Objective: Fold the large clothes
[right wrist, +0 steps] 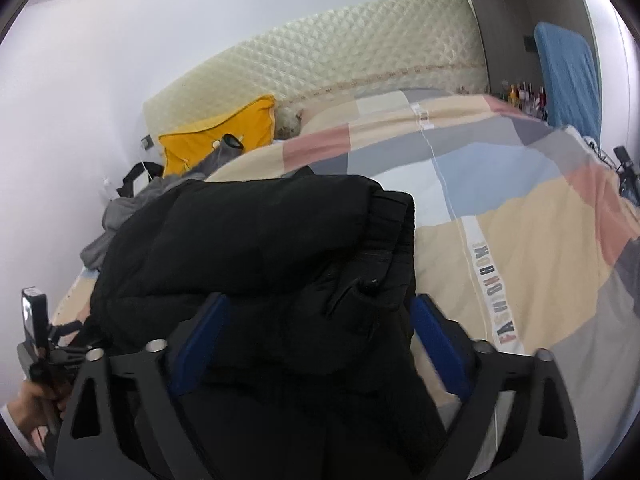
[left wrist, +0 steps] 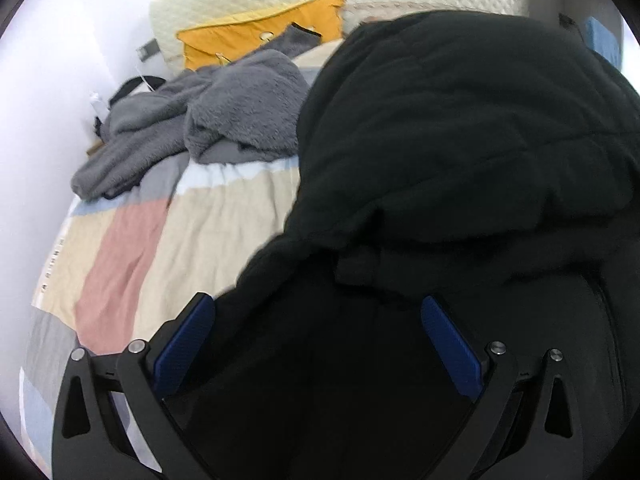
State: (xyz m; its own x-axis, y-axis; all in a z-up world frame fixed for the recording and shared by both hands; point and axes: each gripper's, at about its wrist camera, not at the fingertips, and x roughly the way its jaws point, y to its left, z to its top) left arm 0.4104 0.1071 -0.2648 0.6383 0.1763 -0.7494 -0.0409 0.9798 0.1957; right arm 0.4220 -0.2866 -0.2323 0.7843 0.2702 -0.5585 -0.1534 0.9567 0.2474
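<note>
Black padded cloth fills both views: we have one coat (left wrist: 460, 140) lying bundled on the bed (left wrist: 224, 220), folded into a thick stack whose layered edges show at its right side in the right wrist view. We hold the left gripper (left wrist: 316, 344) with its blue fingers (left wrist: 188, 344) spread wide and the coat's near edge lying between them; nothing is pinched, and the same goes for the right gripper (right wrist: 320, 344), whose fingers (right wrist: 436, 344) stand apart on either side of a loose flap of the coat. We judge the step in hand to be taking hold of this near edge for another fold, or squaring up the stack. To do it well, we want both pairs of fingers pushed deep enough to catch every layer, since padded cloth is springy and a shallow pinch would lift only the top one; we should close both at the same level so the edge rises evenly, and carry it over slowly so the bundle does not slide on the smooth quilt. By count we see one coat, one grey fleece (left wrist: 192, 120) heaped in a loose pile well to the left, one yellow pillow (left wrist: 256, 36) against the quilted headboard (right wrist: 340, 52), one patchwork quilt (right wrist: 520, 200), and two grippers.
</note>
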